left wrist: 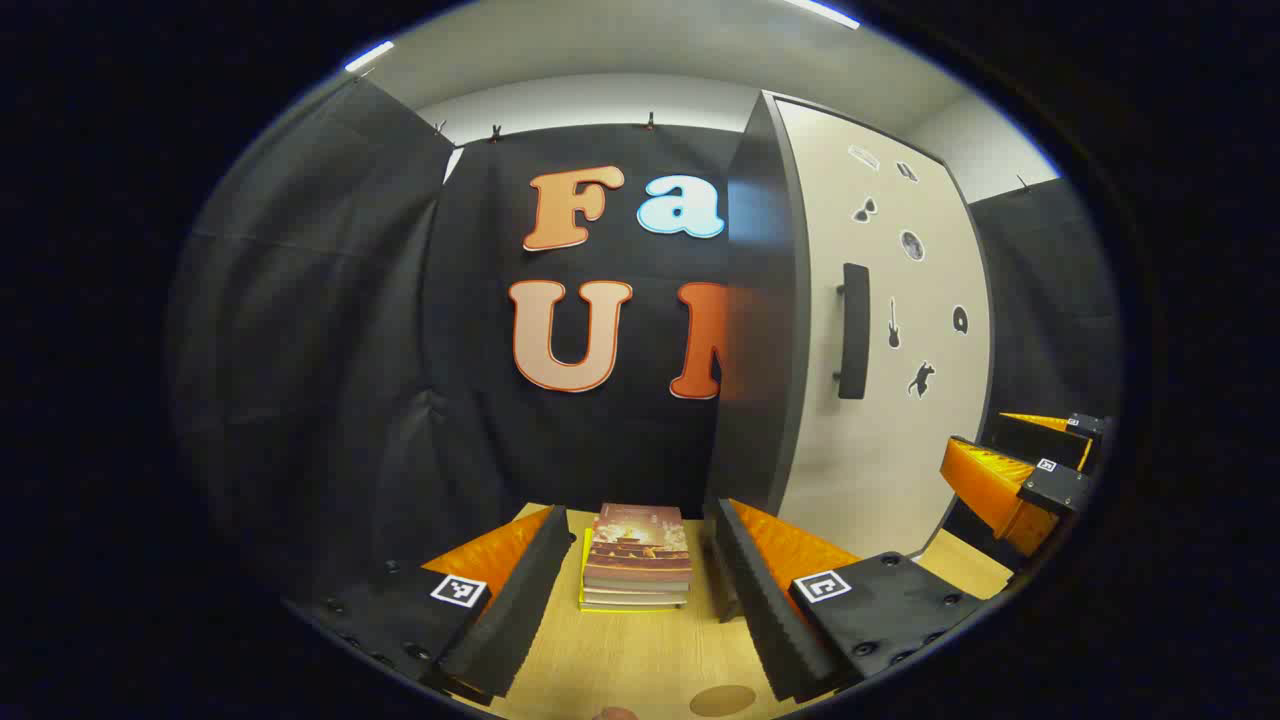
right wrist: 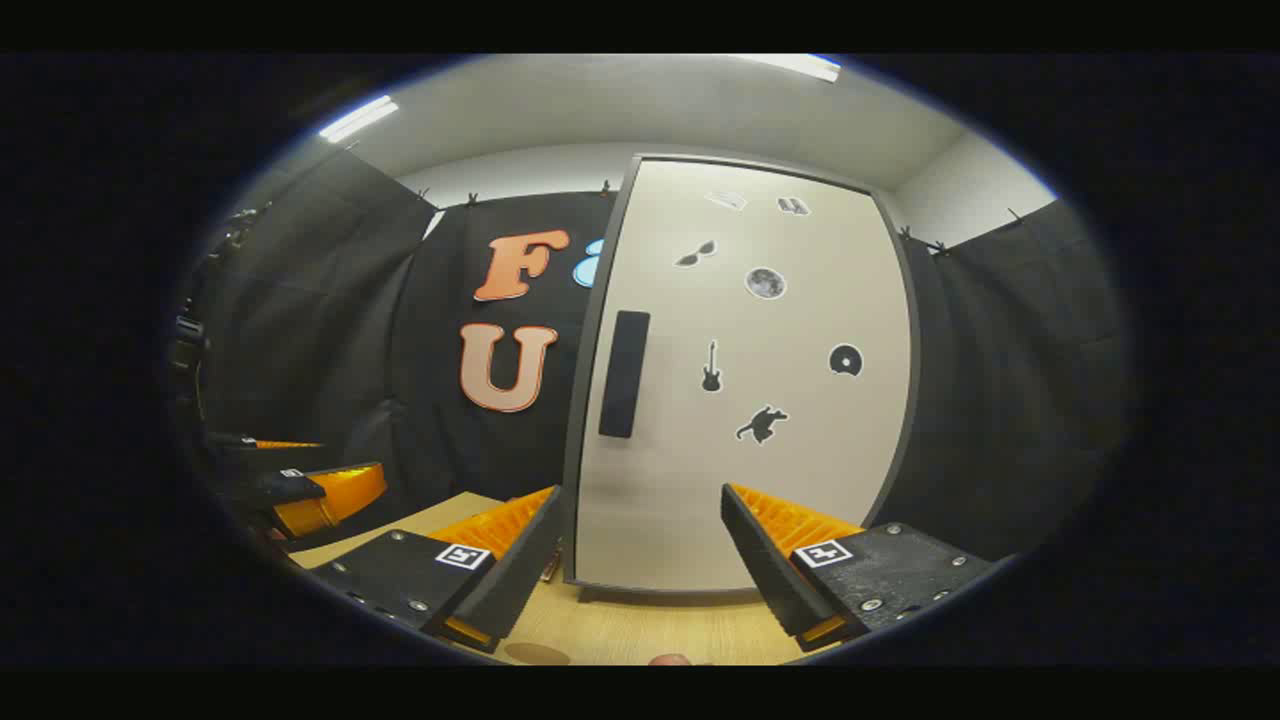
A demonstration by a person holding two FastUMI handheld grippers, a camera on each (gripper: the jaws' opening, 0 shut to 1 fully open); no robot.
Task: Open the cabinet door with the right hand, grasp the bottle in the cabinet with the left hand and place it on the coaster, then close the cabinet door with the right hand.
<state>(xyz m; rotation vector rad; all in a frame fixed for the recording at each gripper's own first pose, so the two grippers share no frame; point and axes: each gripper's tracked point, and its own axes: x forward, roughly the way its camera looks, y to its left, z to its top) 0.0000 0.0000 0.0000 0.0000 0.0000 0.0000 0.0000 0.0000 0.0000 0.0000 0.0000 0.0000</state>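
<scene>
Since the cabinet door (right wrist: 740, 380) stands shut with its handle (right wrist: 623, 373) untouched, nothing is done yet: both the left gripper (left wrist: 635, 590) and right gripper (right wrist: 640, 570) gape empty, the bottle presumably hidden inside

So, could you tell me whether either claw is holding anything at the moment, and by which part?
Nothing is held. The left claw and the right claw are both open and empty, in front of the closed cream cabinet door.

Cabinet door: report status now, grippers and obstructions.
Left gripper open, holding nothing. Right gripper open, facing the cabinet door, short of its handle. Door shut; bottle unseen. Stack of books beside the cabinet.
</scene>
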